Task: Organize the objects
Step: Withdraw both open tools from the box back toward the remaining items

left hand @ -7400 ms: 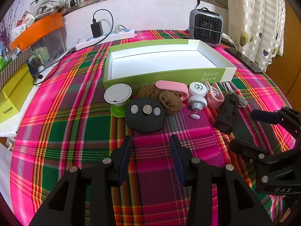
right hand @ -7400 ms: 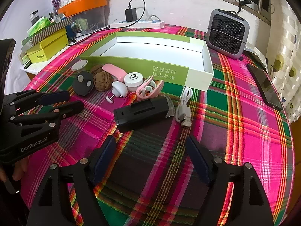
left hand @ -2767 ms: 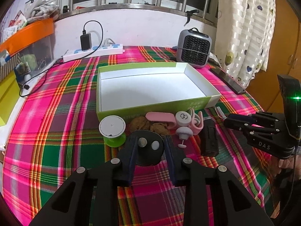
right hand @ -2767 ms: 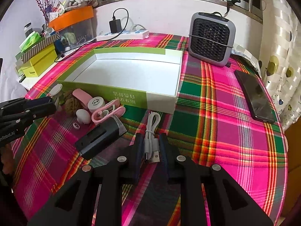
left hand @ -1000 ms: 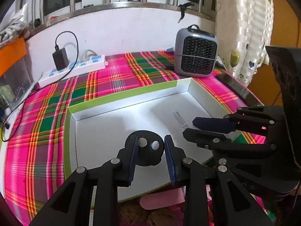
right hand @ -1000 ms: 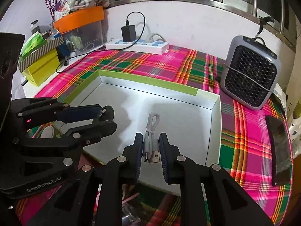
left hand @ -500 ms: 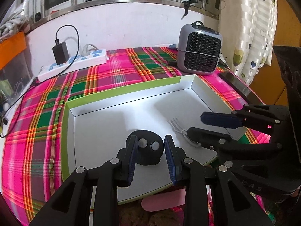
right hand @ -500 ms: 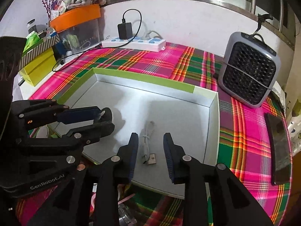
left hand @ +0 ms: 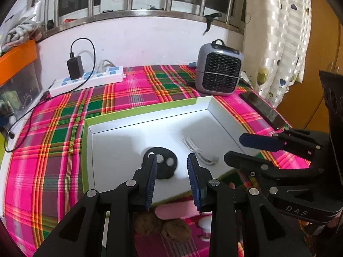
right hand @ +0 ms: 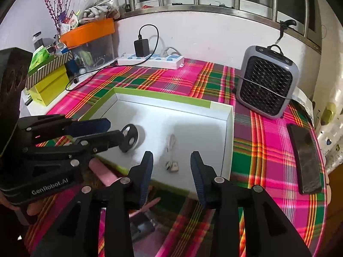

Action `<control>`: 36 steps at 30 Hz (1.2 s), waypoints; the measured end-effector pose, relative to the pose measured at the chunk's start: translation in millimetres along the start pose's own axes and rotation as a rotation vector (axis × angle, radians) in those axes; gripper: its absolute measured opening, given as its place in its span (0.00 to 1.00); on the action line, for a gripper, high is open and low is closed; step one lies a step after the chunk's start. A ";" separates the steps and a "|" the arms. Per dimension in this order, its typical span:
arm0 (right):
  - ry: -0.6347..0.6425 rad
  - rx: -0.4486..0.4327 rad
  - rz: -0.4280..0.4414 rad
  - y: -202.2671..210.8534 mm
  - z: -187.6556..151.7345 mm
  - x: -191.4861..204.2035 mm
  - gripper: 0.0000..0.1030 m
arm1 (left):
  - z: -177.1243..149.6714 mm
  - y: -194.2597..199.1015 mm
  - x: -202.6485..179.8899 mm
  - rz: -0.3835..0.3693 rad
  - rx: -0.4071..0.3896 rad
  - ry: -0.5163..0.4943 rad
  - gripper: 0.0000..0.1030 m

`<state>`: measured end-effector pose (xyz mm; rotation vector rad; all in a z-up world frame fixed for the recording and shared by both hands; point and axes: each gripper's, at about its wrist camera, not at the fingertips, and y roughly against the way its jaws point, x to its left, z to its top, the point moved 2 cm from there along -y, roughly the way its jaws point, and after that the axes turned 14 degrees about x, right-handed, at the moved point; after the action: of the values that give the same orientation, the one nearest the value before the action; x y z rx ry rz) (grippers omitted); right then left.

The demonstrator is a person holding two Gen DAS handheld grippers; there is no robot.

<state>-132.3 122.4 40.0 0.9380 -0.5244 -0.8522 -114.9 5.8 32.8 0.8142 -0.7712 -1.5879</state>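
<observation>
Your left gripper [left hand: 172,162] is spread wide, nothing between its fingers; the black disc [left hand: 160,165] lies flat on the white floor of the green-edged box [left hand: 137,111] just ahead of its tips, nearer the left finger; the disc is free of both pads. Your right gripper [right hand: 171,162] is spread wide too; the white cable [right hand: 170,154] lies on the box floor straight ahead between the tips, touching neither pad. From the left wrist view, the cable sits just right of the disc; your right gripper hangs further right, over the box's near right corner. Below your left fingers, outside the box's near wall, sit a pink case [left hand: 175,211] and two brown walnuts [left hand: 163,227]; beyond the box to the right stands the grey fan heater [left hand: 218,73]; a phone [right hand: 304,158] lies on the plaid cloth [left hand: 53,128] to your right gripper's right.
</observation>
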 end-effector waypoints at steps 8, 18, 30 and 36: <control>-0.004 0.000 0.004 13.1 -19.4 10.3 0.37 | -20.8 15.8 -8.2 0.000 -0.006 0.002 0.27; 0.017 -0.004 0.017 26.2 -44.0 30.5 0.37 | -51.5 32.0 -15.4 0.004 -0.013 0.006 0.27; 0.027 0.003 0.023 28.3 -58.8 43.1 0.37 | -68.1 36.7 -14.5 -0.001 -0.009 0.015 0.27; 0.018 0.008 0.014 28.3 -68.7 45.5 0.44 | -77.0 38.0 -12.2 -0.002 -0.007 0.023 0.27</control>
<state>-45.8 127.1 31.1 0.9476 -0.5184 -0.8285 -28.7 8.1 23.5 0.8278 -0.7480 -1.5797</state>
